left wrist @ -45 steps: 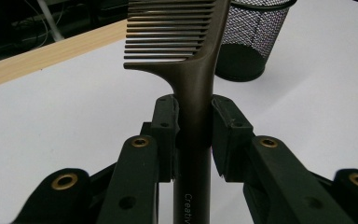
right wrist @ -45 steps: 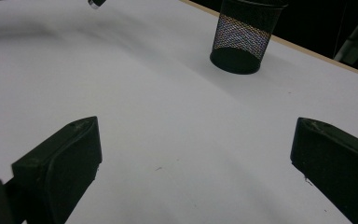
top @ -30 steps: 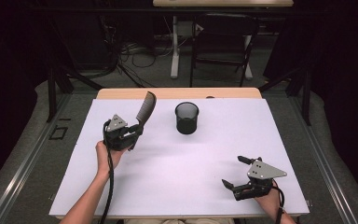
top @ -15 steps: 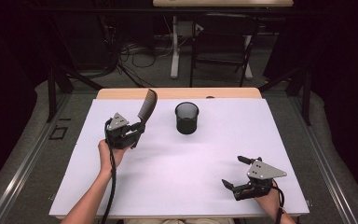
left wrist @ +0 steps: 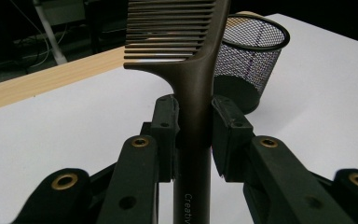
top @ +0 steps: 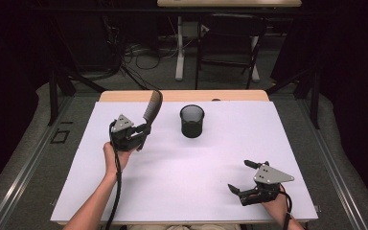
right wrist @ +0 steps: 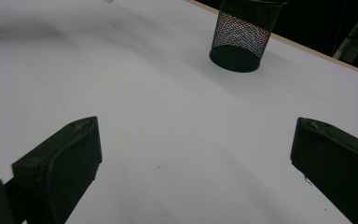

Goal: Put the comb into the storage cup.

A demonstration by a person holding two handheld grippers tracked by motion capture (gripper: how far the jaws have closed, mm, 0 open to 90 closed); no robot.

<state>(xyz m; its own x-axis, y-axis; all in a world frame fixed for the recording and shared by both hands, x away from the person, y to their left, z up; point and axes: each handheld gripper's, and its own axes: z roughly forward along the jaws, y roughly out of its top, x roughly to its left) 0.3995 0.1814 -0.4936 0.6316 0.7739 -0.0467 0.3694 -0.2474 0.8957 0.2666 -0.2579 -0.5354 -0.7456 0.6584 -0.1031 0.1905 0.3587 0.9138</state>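
The comb [left wrist: 193, 70] is dark brown, with a long straight handle and a row of even teeth at its top; pale lettering runs along the handle's lower part. It stands nearly upright, its handle clamped between the two pads of the left gripper [top: 141, 136], which is lifted above the white table [top: 196, 191] at about 10 o'clock from the table's middle. The mesh cup [top: 192, 120] stands at about 12 o'clock, to the right of the comb and apart from it, near the far wooden edge. Bare white surface spreads between the cup and the near edge. The right gripper [top: 243, 177] rests at about 4 o'clock, near the front right corner, its jaws spread wide and holding nothing. The left gripper view shows the comb's teeth and lettering close up; the high view gives only its curved dark outline [top: 152, 108]. The right gripper view shows the cup's solid base [right wrist: 235, 58].
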